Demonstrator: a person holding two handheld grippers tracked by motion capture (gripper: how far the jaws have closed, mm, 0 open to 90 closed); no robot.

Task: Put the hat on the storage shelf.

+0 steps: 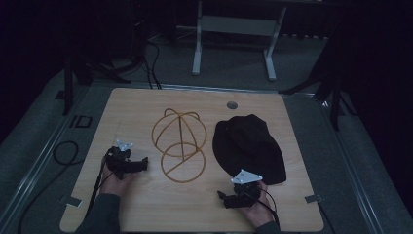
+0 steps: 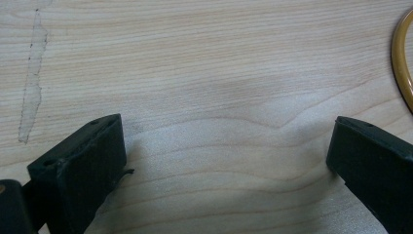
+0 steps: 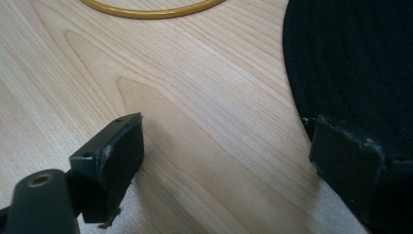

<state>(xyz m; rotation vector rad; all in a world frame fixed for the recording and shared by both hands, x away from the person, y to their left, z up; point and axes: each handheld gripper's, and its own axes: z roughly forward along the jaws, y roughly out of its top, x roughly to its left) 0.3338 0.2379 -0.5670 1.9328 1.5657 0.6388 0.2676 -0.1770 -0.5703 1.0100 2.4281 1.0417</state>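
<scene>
A black brimmed hat [image 1: 248,146] lies on the right half of the wooden table [image 1: 160,209]. A gold wire hat stand [image 1: 179,144], a dome on a ring base, stands at the middle. My left gripper [image 1: 141,163] rests left of the stand, pointing right. In the left gripper view it [image 2: 224,165] is open over bare wood, with the stand's ring [image 2: 402,58] at the right edge. My right gripper [image 1: 226,197] sits near the front edge, just below the hat. In the right gripper view it [image 3: 226,161] is open, its right jaw by the hat's brim [image 3: 350,58]. The ring [image 3: 151,10] lies ahead.
A round cable hole [image 1: 232,105] is set in the table's far edge. Behind the table stands a white desk frame [image 1: 197,44]. Black cables [image 1: 65,151] loop on the grey floor at the left. A pale tape mark [image 2: 31,83] streaks the wood near my left gripper.
</scene>
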